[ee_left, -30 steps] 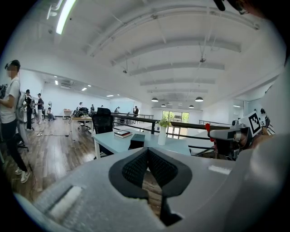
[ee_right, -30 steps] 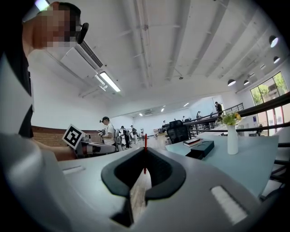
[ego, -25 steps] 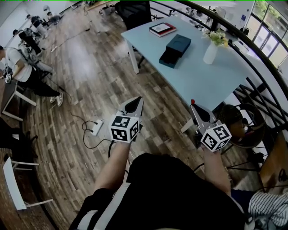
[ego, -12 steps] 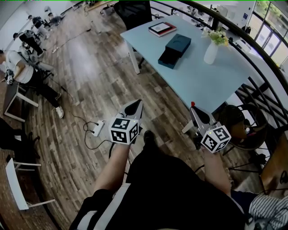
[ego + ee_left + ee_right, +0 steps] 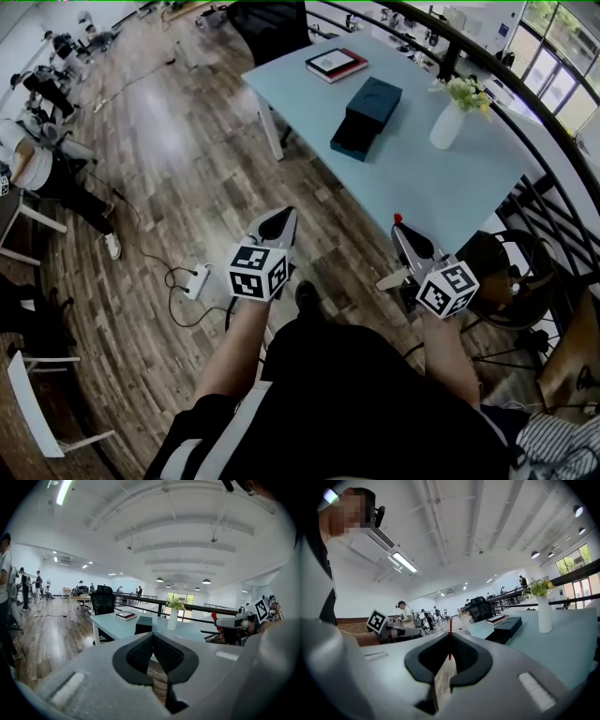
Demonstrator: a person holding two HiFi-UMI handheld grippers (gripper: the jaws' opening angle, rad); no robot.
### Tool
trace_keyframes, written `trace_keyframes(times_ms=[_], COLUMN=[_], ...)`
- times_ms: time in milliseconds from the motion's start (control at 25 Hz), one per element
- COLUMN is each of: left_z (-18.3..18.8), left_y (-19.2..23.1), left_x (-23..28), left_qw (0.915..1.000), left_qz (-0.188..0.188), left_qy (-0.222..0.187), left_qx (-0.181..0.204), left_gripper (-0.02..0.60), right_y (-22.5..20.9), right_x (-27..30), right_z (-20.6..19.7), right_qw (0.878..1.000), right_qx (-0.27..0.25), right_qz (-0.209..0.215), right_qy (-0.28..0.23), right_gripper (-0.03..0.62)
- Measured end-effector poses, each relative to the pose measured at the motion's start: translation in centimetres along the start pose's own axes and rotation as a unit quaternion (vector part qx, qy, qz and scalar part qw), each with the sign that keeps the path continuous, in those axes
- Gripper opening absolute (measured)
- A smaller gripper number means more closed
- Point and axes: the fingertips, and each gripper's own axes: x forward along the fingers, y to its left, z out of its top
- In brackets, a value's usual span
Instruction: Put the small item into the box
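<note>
A dark teal box [image 5: 367, 114] with its drawer pulled out lies on the pale blue table [image 5: 412, 178], far ahead of both grippers. The box [image 5: 143, 624] also shows beyond my left jaws, and the box [image 5: 506, 626] shows to the right of my right jaws. My right gripper [image 5: 398, 225] is shut on a small thin red item [image 5: 450, 639], whose red tip [image 5: 397, 217] pokes out. My left gripper [image 5: 286, 214] is shut with nothing in it. Both are held over the wooden floor, short of the table's near corner.
On the table are a book [image 5: 336, 63] and a white vase of flowers [image 5: 448, 122]. A black office chair [image 5: 272, 23] stands behind the table. A dark railing [image 5: 525, 122] curves along the right. A power strip [image 5: 197, 279] with its cable lies on the floor, and people work at far left.
The table and box have slid slightly lower and to the right in the head view. Both grippers keep the same pose and remain shut.
</note>
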Motion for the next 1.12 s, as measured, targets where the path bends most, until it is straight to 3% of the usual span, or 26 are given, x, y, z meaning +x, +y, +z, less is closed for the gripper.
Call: trace_keyframes(times_ms=[560,1120], left_z=[4.6,4.3], left_y=[12.4,17.3], left_x=[9.3,14.0], left_qw=[0.9983,0.9954], left_qz=[-0.049,-0.081], left_qy=[-0.008,0.011], left_qx=[-0.029,-0.050], left_gripper=[0.008,0.008], right_y=[-2.2,-4.9], right_x=[15.6,20.9], right_z=[3.2,2.2], right_qw=[0.999,0.997], right_qx=[-0.019,-0.003], right_qz=[-0.024,-0.060], right_qy=[0.026,0.049], right_gripper=[0.012,0.014])
